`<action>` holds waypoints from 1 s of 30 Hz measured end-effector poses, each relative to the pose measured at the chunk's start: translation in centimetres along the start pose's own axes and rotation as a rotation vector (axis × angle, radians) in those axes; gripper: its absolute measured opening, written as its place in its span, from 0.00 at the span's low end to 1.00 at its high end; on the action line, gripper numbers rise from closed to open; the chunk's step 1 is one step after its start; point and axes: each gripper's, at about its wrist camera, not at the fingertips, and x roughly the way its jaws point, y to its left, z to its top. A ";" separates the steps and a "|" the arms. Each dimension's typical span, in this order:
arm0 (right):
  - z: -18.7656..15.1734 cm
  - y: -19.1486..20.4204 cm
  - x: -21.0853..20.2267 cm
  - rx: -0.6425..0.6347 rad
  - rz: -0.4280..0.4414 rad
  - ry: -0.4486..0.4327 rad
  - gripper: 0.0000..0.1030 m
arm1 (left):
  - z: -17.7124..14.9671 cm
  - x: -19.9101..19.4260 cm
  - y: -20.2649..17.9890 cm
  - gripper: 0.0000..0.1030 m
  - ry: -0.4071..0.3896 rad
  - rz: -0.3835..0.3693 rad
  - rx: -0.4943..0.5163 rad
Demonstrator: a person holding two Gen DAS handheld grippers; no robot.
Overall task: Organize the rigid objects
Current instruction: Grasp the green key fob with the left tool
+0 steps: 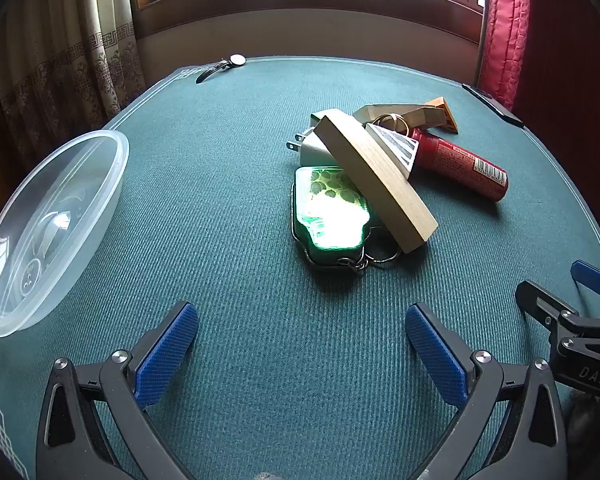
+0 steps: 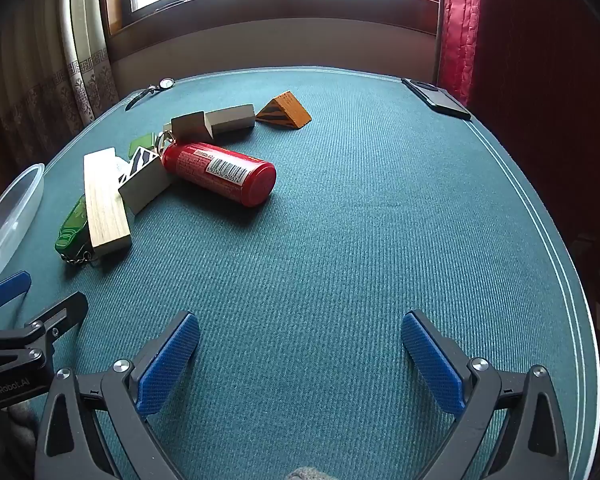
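Here both the left gripper (image 1: 302,352) and right gripper (image 2: 300,354) hover wide apart and empty above the green table (image 2: 360,220), the jumbled wooden block (image 1: 374,182) and red can (image 2: 220,172) beyond, clear bowl (image 1: 48,228) leftward.

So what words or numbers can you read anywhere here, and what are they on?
"DAS" on the right gripper.
"GenRobot.AI" on the left gripper.
Red can: a barcode with digits under it and small white print, all too small to read for sure.
Nothing else shows writing.
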 end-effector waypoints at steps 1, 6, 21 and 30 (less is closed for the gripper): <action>0.0 0.0 0.0 0.000 0.000 0.000 1.00 | 0.0 0.0 0.0 1.00 0.001 -0.002 -0.001; 0.0 0.0 0.0 0.000 0.000 0.000 1.00 | 0.0 0.0 0.0 1.00 0.000 -0.002 -0.002; -0.2 -0.3 0.0 -0.019 0.009 0.004 1.00 | 0.2 0.3 -0.1 1.00 0.006 -0.007 0.005; -0.4 0.1 -0.4 -0.023 0.010 0.005 1.00 | 2.0 0.5 0.5 0.83 -0.002 -0.035 -0.030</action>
